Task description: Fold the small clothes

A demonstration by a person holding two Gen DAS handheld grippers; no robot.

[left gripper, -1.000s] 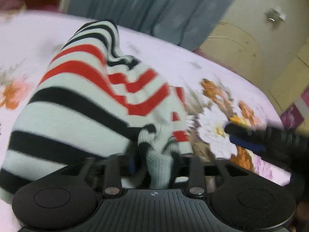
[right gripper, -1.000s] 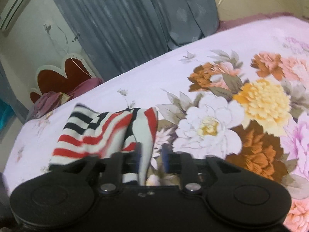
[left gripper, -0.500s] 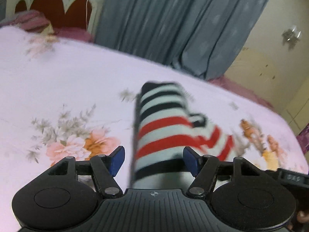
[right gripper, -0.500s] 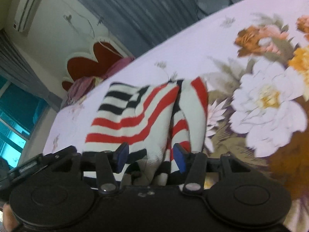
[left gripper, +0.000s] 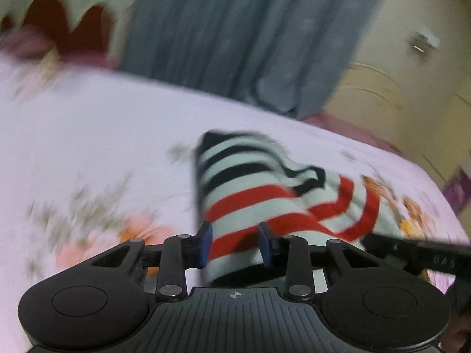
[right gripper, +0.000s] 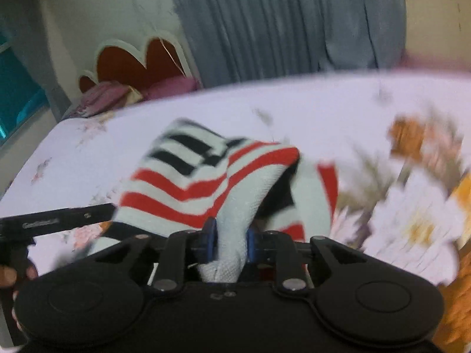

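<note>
A small knitted garment with white, black and red stripes [left gripper: 265,194] lies on a pale floral bedsheet [left gripper: 88,147]. In the left wrist view my left gripper [left gripper: 235,247] stands part open around the garment's near edge, with cloth between the blue pads; whether they pinch it is unclear. In the right wrist view my right gripper [right gripper: 231,242] is shut on a white fold of the garment [right gripper: 206,182], which rises from the jaws. The right gripper's body shows at the right of the left view [left gripper: 412,250]. The left gripper's body shows at the left of the right view [right gripper: 53,223].
A grey-blue curtain [left gripper: 235,35] hangs behind the bed. A red and white headboard [right gripper: 132,61] and purple pillows [right gripper: 112,94] are at the bed's far end. A cream cupboard [left gripper: 412,88] stands to the right. Large printed flowers [right gripper: 412,206] cover the sheet's right side.
My right gripper has closed on the garment's white fold. My left gripper opened, then narrowed around the near edge. Both views have shifted and blurred.
</note>
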